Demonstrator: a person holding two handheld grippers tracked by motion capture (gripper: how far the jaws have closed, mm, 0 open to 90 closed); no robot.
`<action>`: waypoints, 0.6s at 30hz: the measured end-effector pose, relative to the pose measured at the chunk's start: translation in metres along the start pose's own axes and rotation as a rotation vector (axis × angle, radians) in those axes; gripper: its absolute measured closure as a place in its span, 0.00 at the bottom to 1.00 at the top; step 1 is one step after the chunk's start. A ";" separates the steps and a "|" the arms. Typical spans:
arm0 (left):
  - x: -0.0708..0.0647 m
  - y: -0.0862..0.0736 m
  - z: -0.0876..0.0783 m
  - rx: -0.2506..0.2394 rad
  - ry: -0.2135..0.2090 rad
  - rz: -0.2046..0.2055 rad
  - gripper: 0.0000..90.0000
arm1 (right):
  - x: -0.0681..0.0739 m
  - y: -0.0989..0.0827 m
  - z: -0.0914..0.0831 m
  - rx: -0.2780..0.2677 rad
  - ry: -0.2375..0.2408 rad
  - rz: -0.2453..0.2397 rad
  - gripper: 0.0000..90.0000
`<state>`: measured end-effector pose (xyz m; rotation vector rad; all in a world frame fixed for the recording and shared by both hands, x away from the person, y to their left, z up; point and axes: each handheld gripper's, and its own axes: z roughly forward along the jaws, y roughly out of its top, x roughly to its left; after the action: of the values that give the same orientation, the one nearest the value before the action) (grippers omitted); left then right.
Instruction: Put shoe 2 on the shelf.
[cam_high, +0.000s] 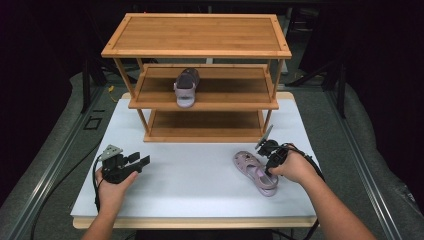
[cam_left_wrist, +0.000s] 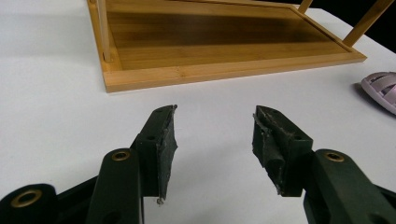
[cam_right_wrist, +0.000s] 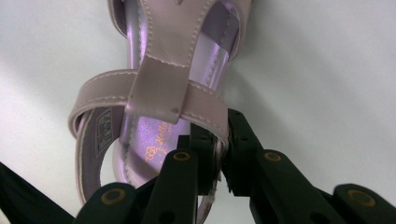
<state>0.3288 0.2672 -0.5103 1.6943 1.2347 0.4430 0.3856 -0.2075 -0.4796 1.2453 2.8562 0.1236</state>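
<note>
The right gripper (cam_right_wrist: 219, 149) is clamped on the side strap of a lilac sandal (cam_high: 254, 172), one jaw inside the shoe and one outside. That sandal lies flat on the white table (cam_high: 200, 195), at about four o'clock from the table's middle. The left gripper (cam_left_wrist: 215, 135) rests at eight o'clock, jaws apart with only bare table between them. At twelve o'clock stands a wooden rack (cam_high: 200, 35); a second sandal (cam_high: 186, 87) sits on its middle shelf.
</note>
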 end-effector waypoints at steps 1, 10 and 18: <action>0.000 0.000 0.000 0.000 0.000 0.000 0.54 | 0.001 -0.001 0.001 -0.022 -0.005 0.004 0.93; 0.000 0.000 0.000 0.001 0.000 -0.003 0.54 | 0.010 -0.001 -0.006 -0.085 -0.028 -0.002 0.93; 0.001 0.000 0.000 -0.001 0.003 -0.007 0.54 | 0.019 -0.004 -0.014 -0.128 -0.048 -0.020 0.93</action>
<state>0.3287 0.2680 -0.5104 1.6886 1.2421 0.4414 0.3690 -0.1974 -0.4656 1.1798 2.7701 0.2679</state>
